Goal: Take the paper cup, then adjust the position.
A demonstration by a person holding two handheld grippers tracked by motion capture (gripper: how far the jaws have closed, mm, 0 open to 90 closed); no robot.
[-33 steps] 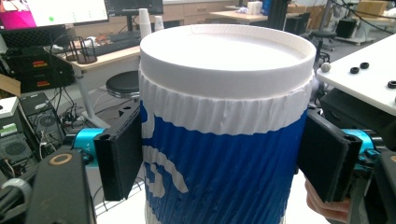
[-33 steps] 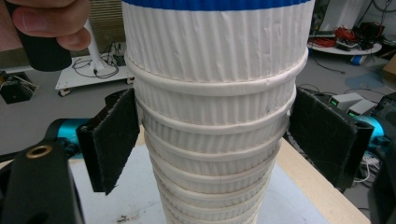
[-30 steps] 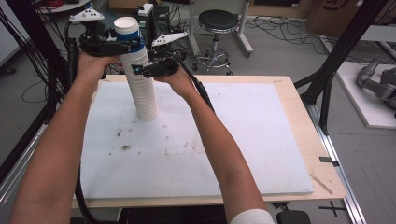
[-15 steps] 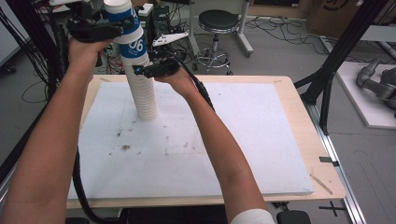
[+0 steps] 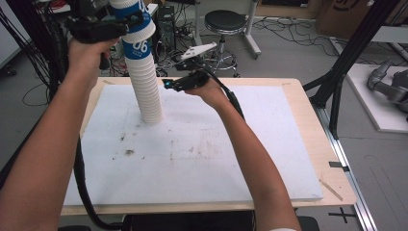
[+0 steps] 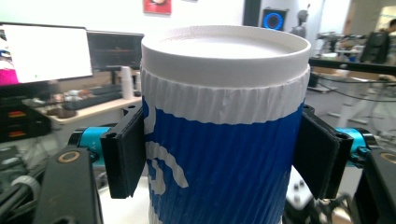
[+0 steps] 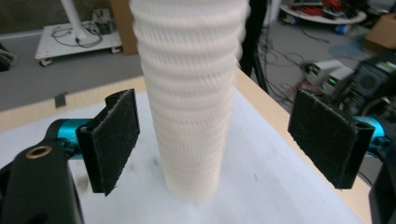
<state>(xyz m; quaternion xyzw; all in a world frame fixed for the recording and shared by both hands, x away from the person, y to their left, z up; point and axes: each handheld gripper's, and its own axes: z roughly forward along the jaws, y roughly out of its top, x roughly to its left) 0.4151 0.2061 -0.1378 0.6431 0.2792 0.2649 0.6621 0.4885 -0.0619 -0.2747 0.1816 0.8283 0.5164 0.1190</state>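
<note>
A stained white worktop (image 5: 202, 159) in a cluttered lab; left claw (image 5: 126, 23) grips the blue cup (image 6: 224, 154) above the ribbed white stack (image 5: 148, 91); right claw (image 7: 219, 135) gapes around it.

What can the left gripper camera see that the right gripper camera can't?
The left gripper view shows the blue and white top cup with its white rim, squeezed between the left gripper pads, plus computer screens behind. The right gripper view shows the plain white cups lower in the stack standing on the white mat, between the wide-open right gripper. Both show stacked cups.
</note>
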